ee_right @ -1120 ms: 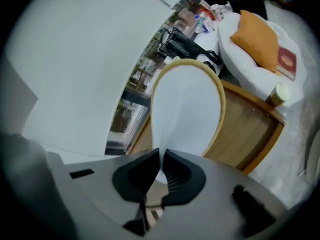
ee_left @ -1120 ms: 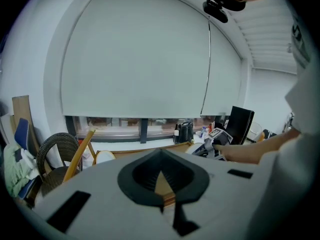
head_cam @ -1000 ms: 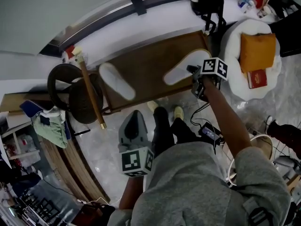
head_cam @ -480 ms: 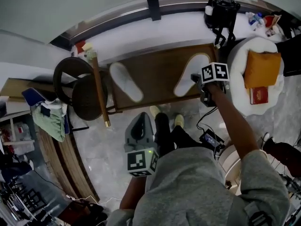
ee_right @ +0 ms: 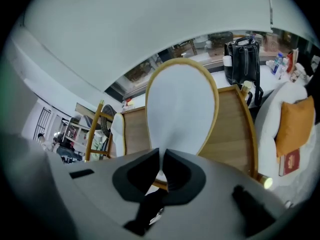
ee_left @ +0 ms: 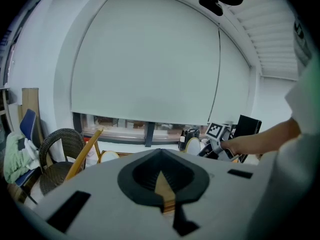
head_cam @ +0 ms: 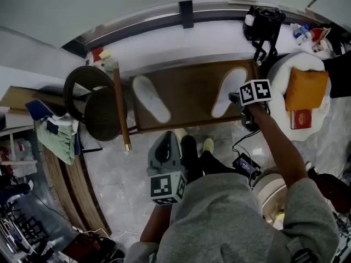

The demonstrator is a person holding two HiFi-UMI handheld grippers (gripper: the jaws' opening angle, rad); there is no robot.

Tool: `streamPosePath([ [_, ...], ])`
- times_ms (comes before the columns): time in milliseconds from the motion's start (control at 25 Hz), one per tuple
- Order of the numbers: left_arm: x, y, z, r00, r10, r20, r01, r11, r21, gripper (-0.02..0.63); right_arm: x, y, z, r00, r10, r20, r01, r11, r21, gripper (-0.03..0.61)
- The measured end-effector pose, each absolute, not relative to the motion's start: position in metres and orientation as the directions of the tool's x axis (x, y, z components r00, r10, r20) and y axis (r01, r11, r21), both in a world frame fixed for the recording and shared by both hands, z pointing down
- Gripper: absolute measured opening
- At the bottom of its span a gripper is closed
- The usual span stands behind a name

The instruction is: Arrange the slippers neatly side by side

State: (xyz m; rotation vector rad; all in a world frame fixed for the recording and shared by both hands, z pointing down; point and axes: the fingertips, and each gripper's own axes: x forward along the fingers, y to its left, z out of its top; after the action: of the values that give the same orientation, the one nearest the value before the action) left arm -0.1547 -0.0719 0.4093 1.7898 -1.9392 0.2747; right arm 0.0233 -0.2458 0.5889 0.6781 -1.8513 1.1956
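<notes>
Two white slippers lie on a brown wooden table (head_cam: 189, 92). The left slipper (head_cam: 152, 98) rests alone at the table's left end, seen also as the left slipper (ee_right: 117, 129). My right gripper (head_cam: 241, 100) is shut on the heel of the right slipper (head_cam: 230, 92) at the table's right end. In the right gripper view the right slipper (ee_right: 182, 109) stretches away from my right gripper (ee_right: 162, 164), toe toward the far edge. My left gripper (head_cam: 164, 147) hangs over the floor in front of the table. In its own view the left gripper (ee_left: 161, 176) is shut with nothing in it.
A wicker chair (head_cam: 90, 106) and a leaning wooden stick (head_cam: 122, 108) stand left of the table. A black bag (head_cam: 263, 23) sits at the far right corner. A white armchair (head_cam: 285, 43) with an orange cushion (head_cam: 304, 89) is on the right. The person's feet (head_cam: 192, 141) and cables (head_cam: 244, 166) are on the floor.
The right gripper has rolled and lifted a little with the right slipper's heel in it, so the slipper's toe now points more toward the table's far edge. The left gripper has stayed put.
</notes>
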Motion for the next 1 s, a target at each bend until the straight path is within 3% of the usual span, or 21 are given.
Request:
streamPosePath([
  [1000,-0.191,-0.095,0.434,-0.032,-0.841,0.540,-0.973,0.151,0.176,0.012,-0.057,-0.272,0.696,-0.435,0.000,0.900,-0.851,0.325,-0.412,0.034],
])
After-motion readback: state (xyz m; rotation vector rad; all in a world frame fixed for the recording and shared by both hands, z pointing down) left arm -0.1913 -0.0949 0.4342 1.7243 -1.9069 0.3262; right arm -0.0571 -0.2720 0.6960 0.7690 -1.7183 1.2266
